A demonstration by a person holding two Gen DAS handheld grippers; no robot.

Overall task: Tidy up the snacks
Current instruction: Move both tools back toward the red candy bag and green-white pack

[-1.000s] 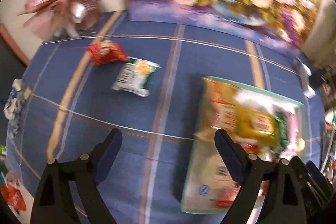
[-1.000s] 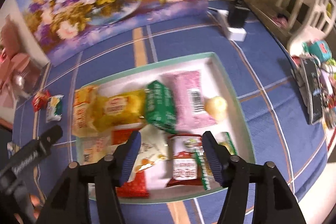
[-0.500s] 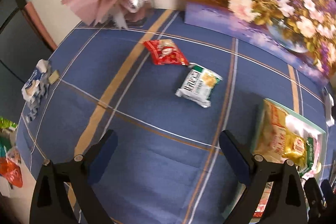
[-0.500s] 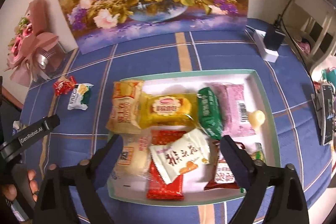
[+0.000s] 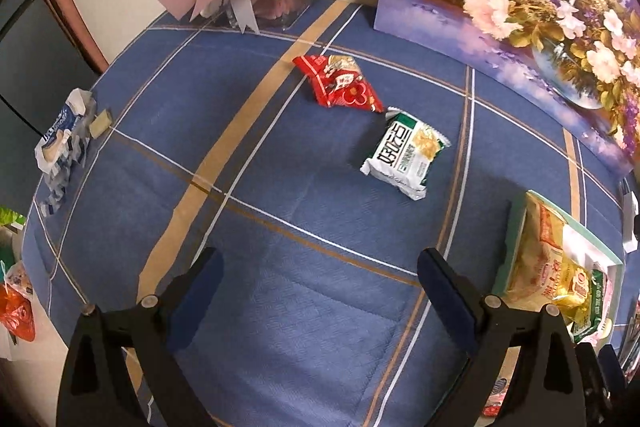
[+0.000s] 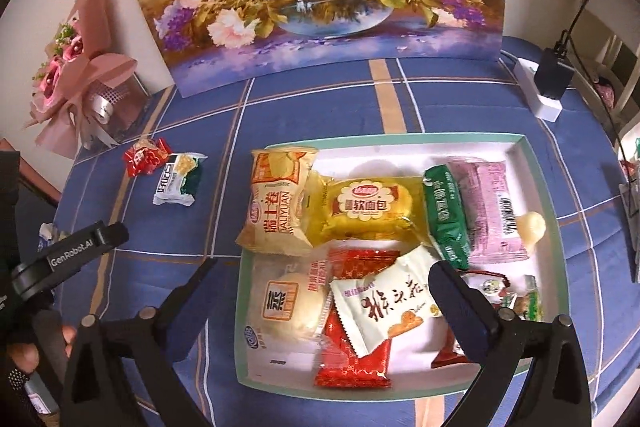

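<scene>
The right gripper has just been opening its jaws and now stands spread wide with nothing held between them, hanging over the near half of the tray. A second ago those jaws were much narrower, low over the red and white packets at the tray's front, so my read is it just let something go there. The white packet lies loose on top of the red ones now.

The left gripper is wide open and empty too, its jaws having opened a touch further. Its view used to sit right over the tray's left end; now the tray is off at the right edge and it looks across the blue checked tablecloth at the two stragglers: a red packet and a green-and-white packet, touching or nearly so at one corner, well apart from the tray.

So the tray is mostly filled, and these two are what's left. I'd guess the left one goes for the green-and-white packet first, since it's nearer.
</scene>
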